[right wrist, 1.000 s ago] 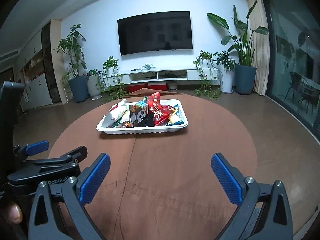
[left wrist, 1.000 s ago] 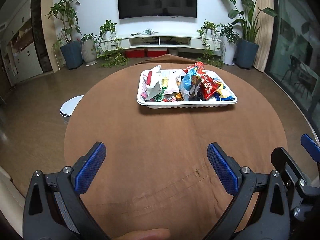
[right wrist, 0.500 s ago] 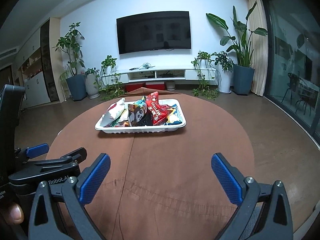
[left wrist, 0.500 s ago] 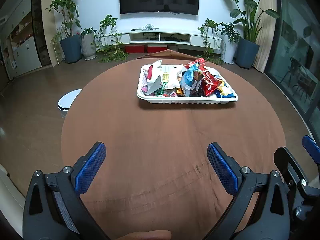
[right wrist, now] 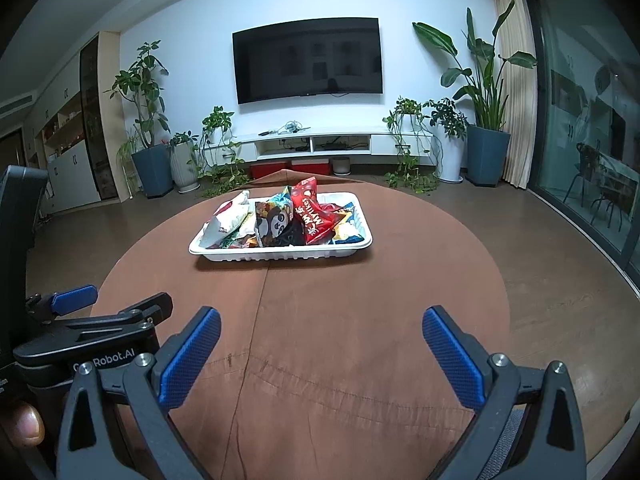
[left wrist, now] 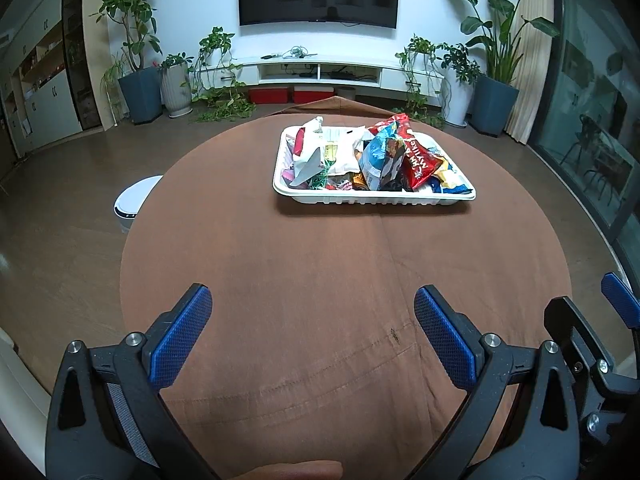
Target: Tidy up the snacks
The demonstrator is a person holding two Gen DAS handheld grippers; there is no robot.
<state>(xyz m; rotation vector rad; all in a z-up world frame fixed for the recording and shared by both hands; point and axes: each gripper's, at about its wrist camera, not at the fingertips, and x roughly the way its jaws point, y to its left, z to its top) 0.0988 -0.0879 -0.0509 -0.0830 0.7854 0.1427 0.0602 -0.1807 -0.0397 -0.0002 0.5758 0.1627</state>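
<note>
A: Where are the snacks (left wrist: 384, 156)?
B: Heaped in the white tray (left wrist: 374, 199) on the brown bench (left wrist: 320, 280), far side.
A: The claws?
B: Left claw (left wrist: 312, 332) and right claw (right wrist: 320, 344) both spread, empty, well short; bare cloth between.

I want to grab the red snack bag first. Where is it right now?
In both wrist views the red snack bag stands propped right of centre in the white tray, leaning on the blue panda bag.
</note>
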